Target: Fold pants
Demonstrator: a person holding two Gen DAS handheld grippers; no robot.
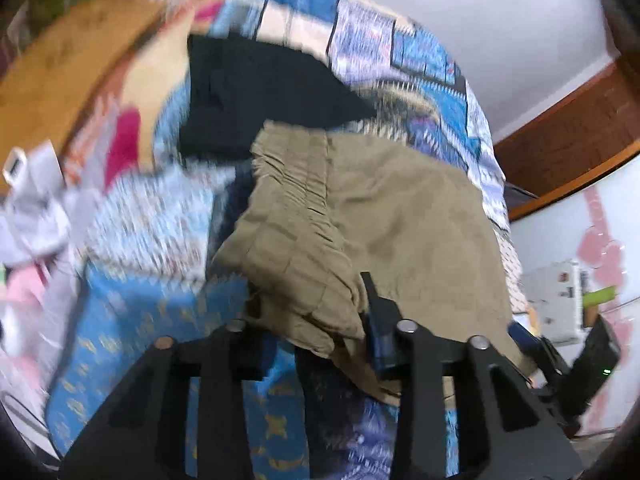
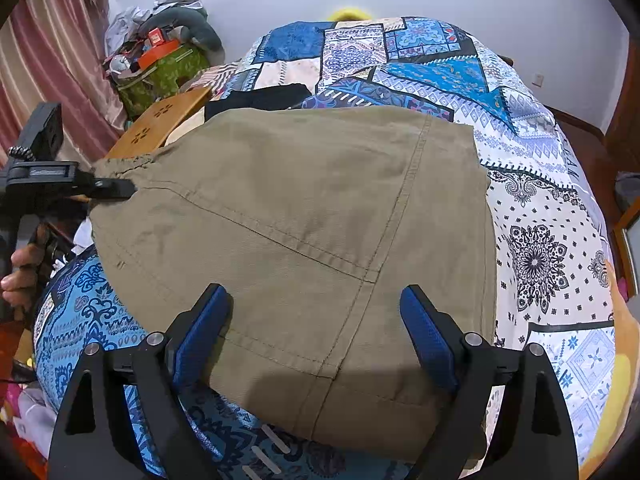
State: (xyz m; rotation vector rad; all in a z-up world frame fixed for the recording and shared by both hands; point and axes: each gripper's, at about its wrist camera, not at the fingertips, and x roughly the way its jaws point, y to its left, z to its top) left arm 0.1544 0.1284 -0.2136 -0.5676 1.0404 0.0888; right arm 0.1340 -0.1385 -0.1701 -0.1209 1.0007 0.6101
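**On the bed, pants gripped at one end**

On the patchwork quilt [image 2: 540,184] the khaki pants [image 2: 304,216] lie spread flat, partly folded into a broad block. A black garment [image 2: 260,98] lies just beyond them.

The left gripper [image 2: 120,190] comes in from the left side in the right wrist view and is clamped on the gathered waistband corner; in its own blurred view the cloth [image 1: 320,248] bunches between narrow jaws. A hand [image 2: 20,276] shows below it.

The right gripper [image 2: 312,328] hovers over the near edge with its blue pads [image 2: 428,340] spread wide, one on either side of a seam, pinching nothing. Whether the pads touch the cloth cannot be told.

The block's long axis seems to run from the waistband at the left to the free edge at the right. The left gripper already has its end, so any further fold probably turns on it carrying that end across toward the right, while the right gripper, nearer the front hem, could pin or pinch there.
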